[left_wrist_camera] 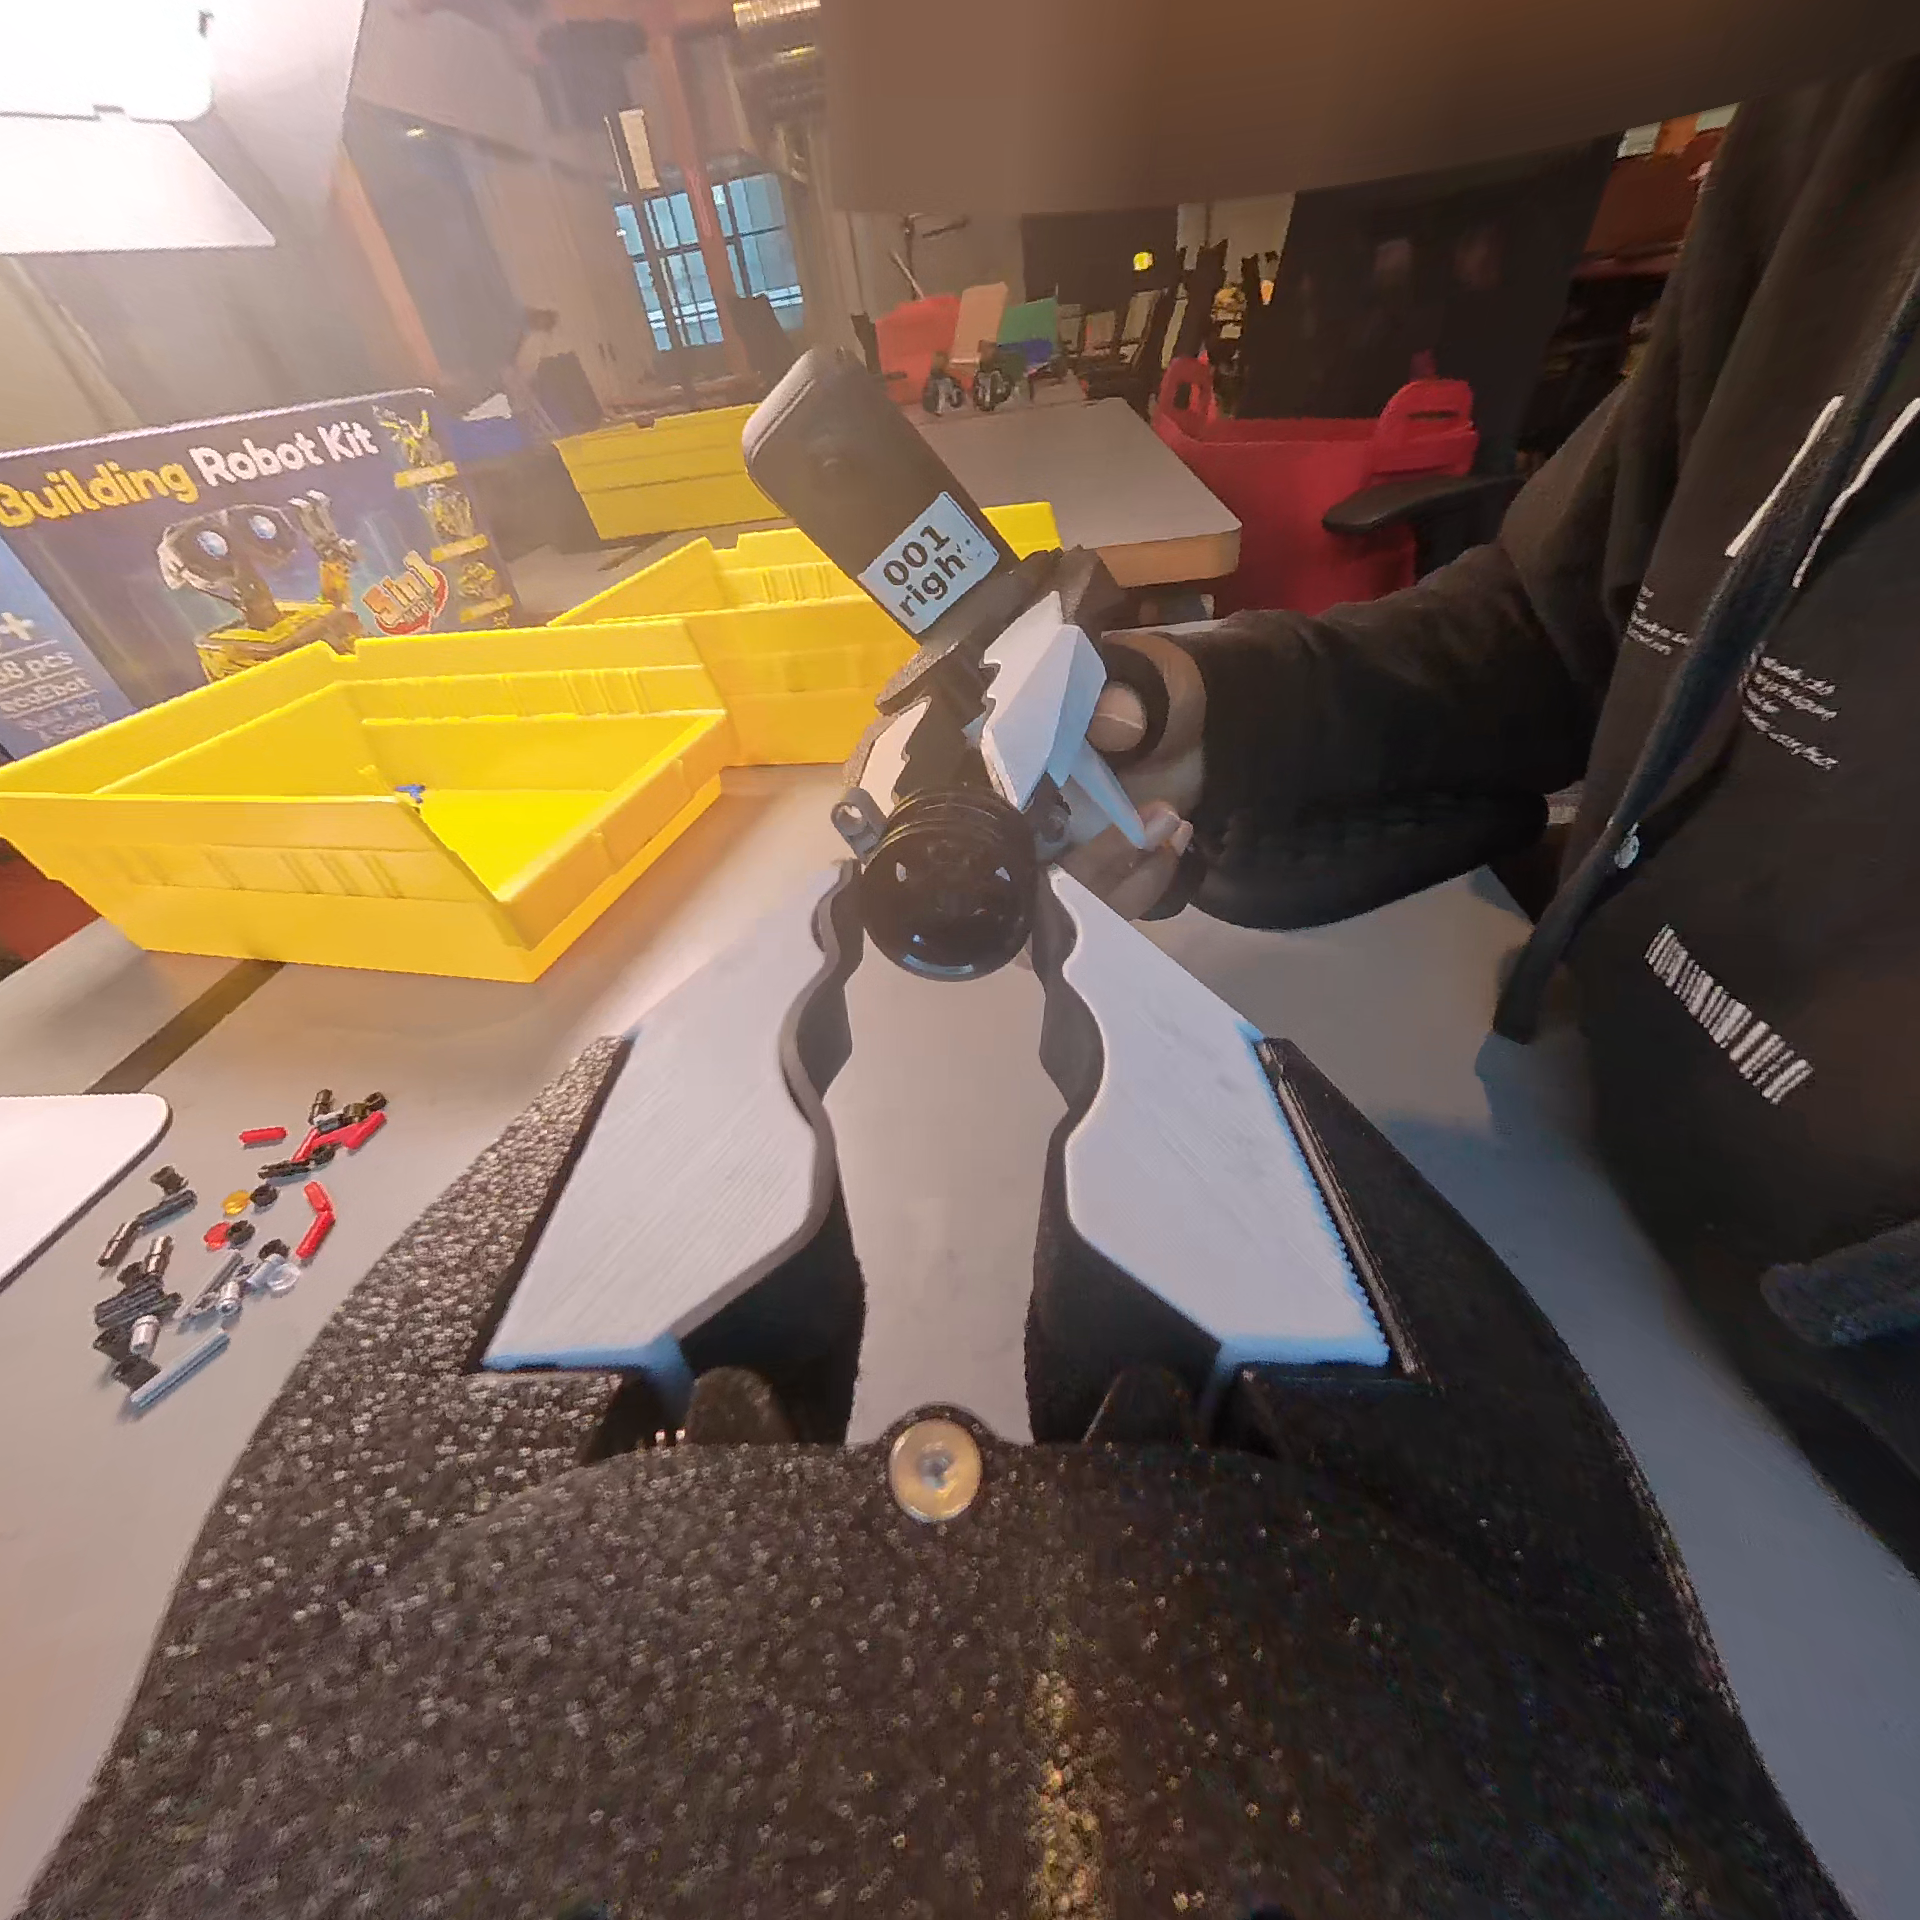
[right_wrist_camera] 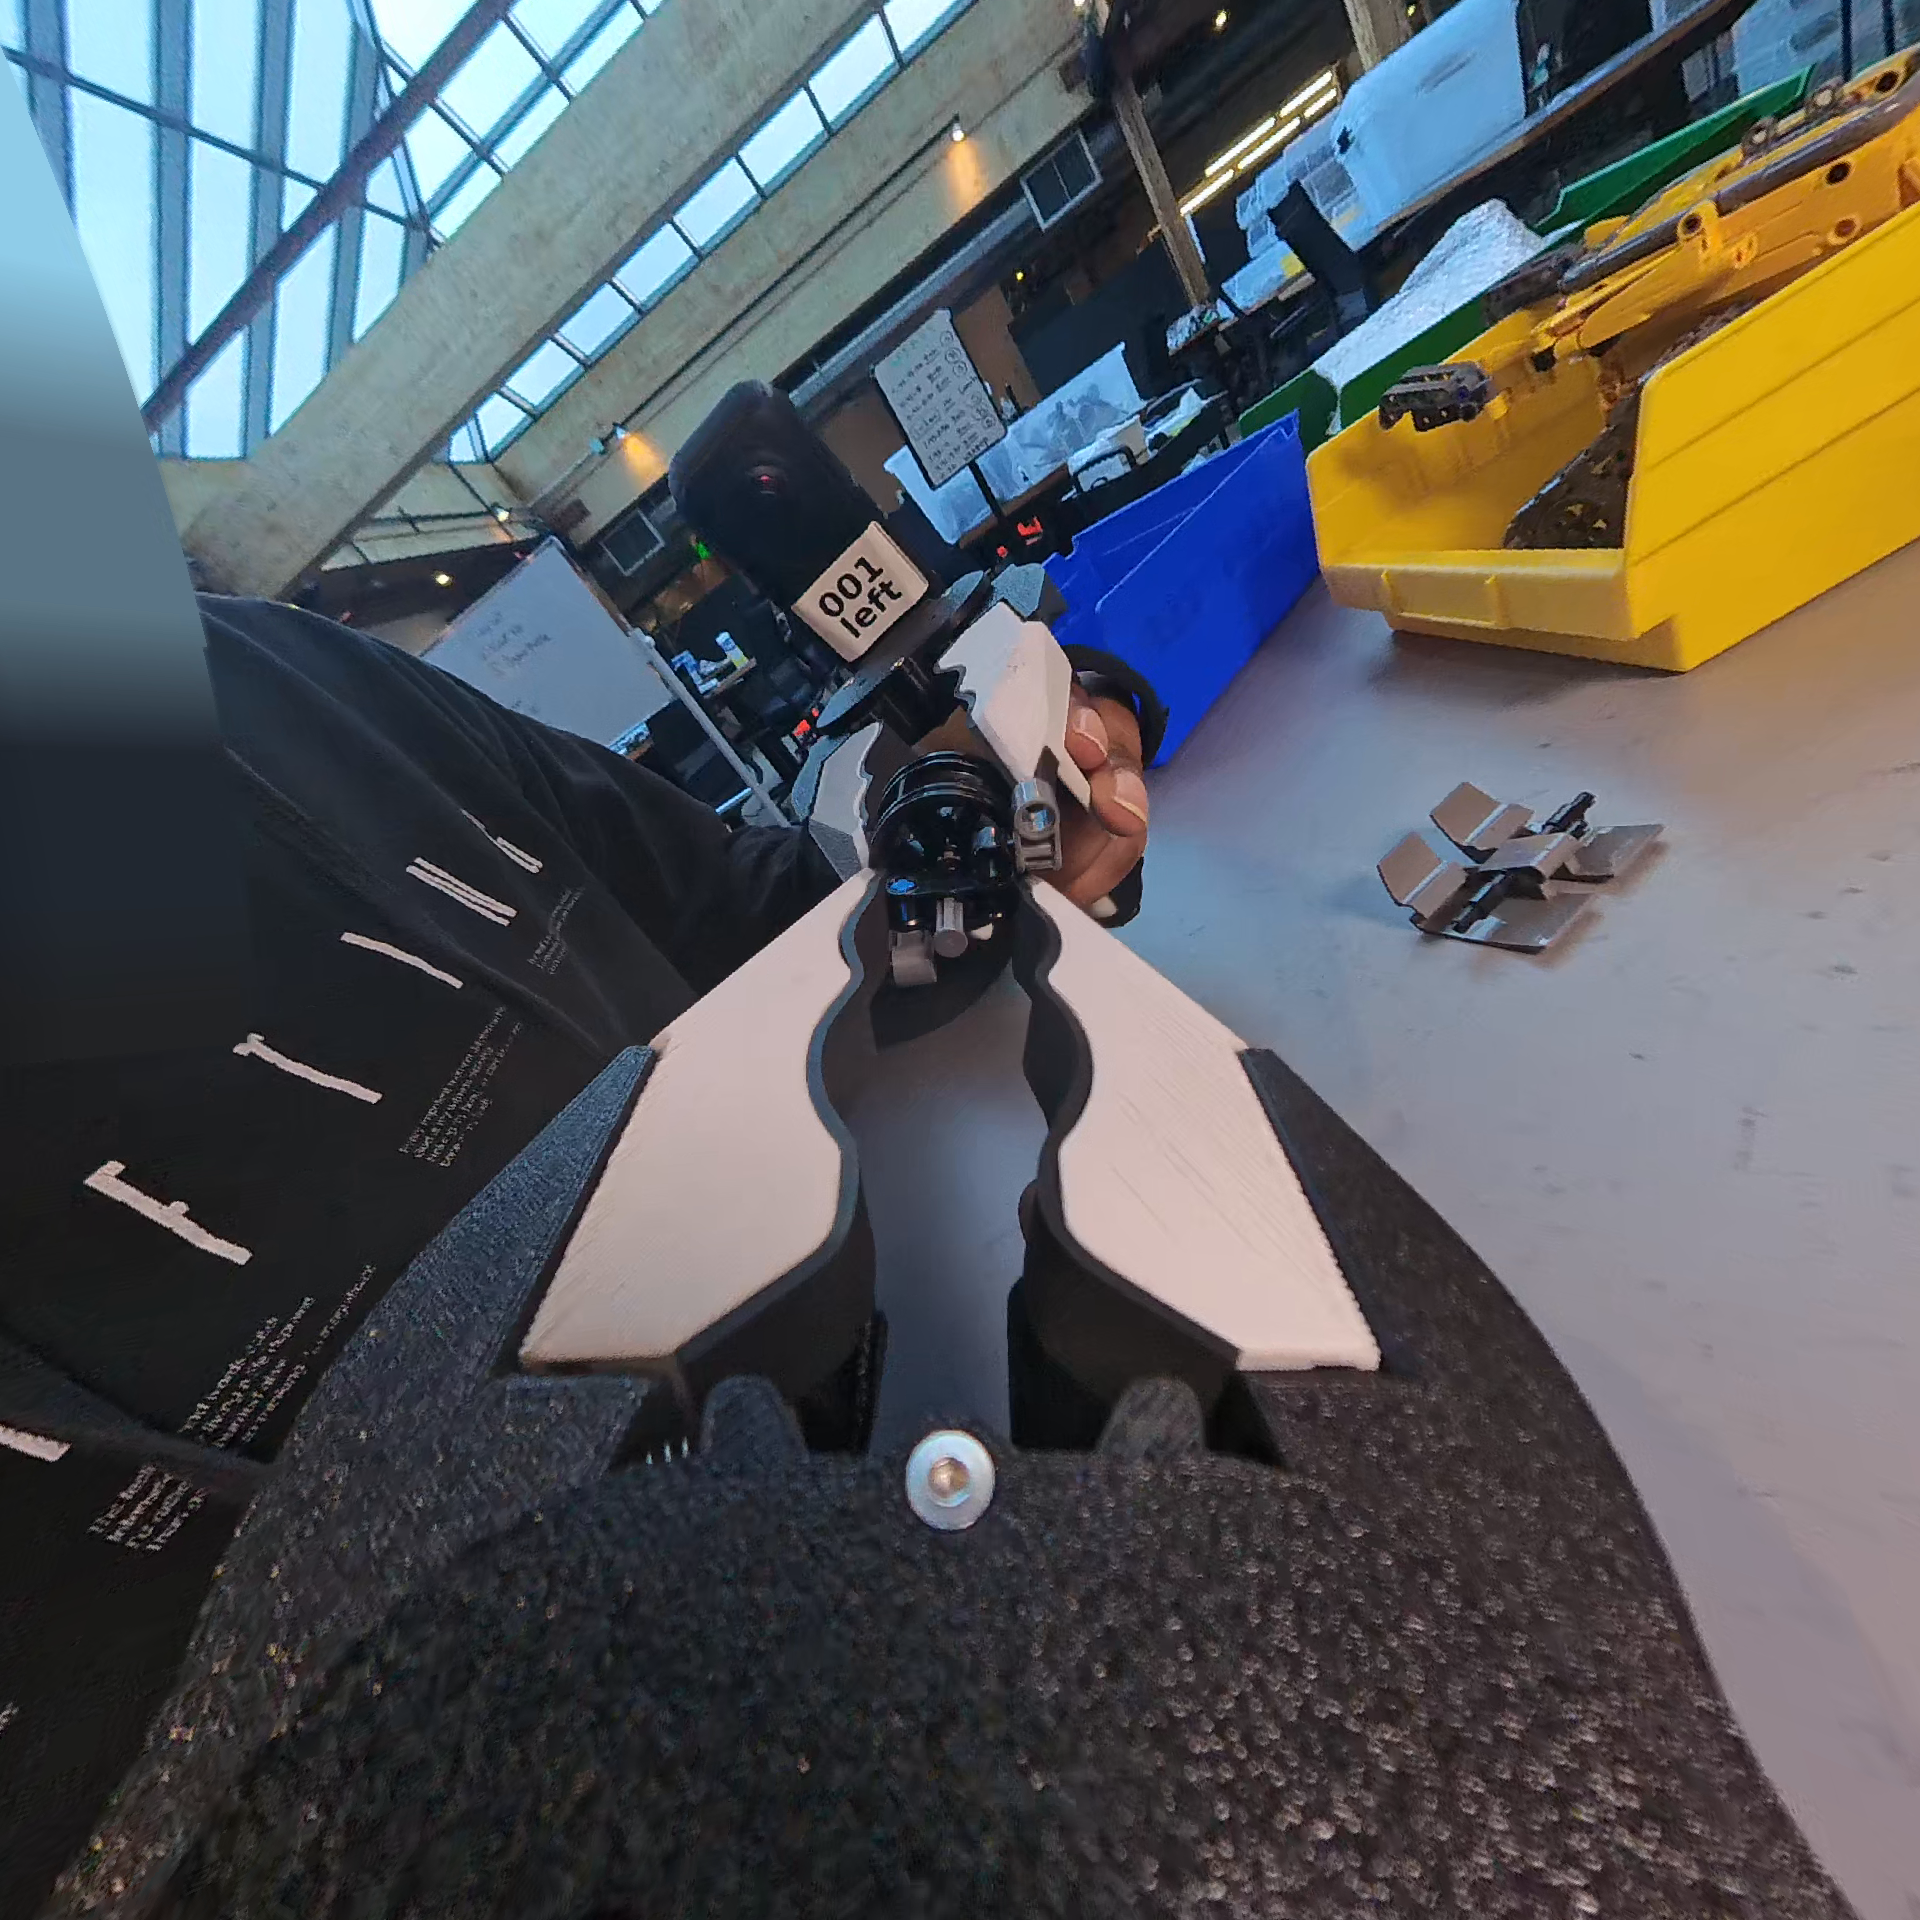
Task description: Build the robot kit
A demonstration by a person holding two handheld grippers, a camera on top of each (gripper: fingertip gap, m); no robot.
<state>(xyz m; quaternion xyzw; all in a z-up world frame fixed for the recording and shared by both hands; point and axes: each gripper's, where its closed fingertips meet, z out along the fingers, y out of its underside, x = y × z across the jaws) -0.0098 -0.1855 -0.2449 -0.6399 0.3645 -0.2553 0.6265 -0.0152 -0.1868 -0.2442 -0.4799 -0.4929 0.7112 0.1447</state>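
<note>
Grey surface runs through a workshop hall with glazed roof panels and stacked storage behind. Far left of the black ribbed plastic wheel assembly (left_wrist_camera: 940,883) lies a scatter of small black, red and grey building pieces (left_wrist_camera: 229,1216). Behind these, still left of the wheel, stand a printed cardboard kit box (left_wrist_camera: 239,551) and open yellow plastic bins (left_wrist_camera: 364,821). At the centre, the left gripper (left_wrist_camera: 940,914) has its jaws closed against the wheel's two sides and holds it above the surface. The right gripper (right_wrist_camera: 940,914) meets it head-on from the opposite side, its jaws clamped on the same assembly at the end with the short grey connector pins (right_wrist_camera: 930,940). Right of the wheel in the left wrist view are a hand (left_wrist_camera: 1132,727) on the right gripper's handle and a black printed jacket (left_wrist_camera: 1714,727). In the right wrist view, right of the wheel, a flat grey panelled piece (right_wrist_camera: 1517,868) lies on the surface. Beyond it are a blue bin (right_wrist_camera: 1195,582) and a yellow bin holding a yellow brick-built model (right_wrist_camera: 1662,499).
</note>
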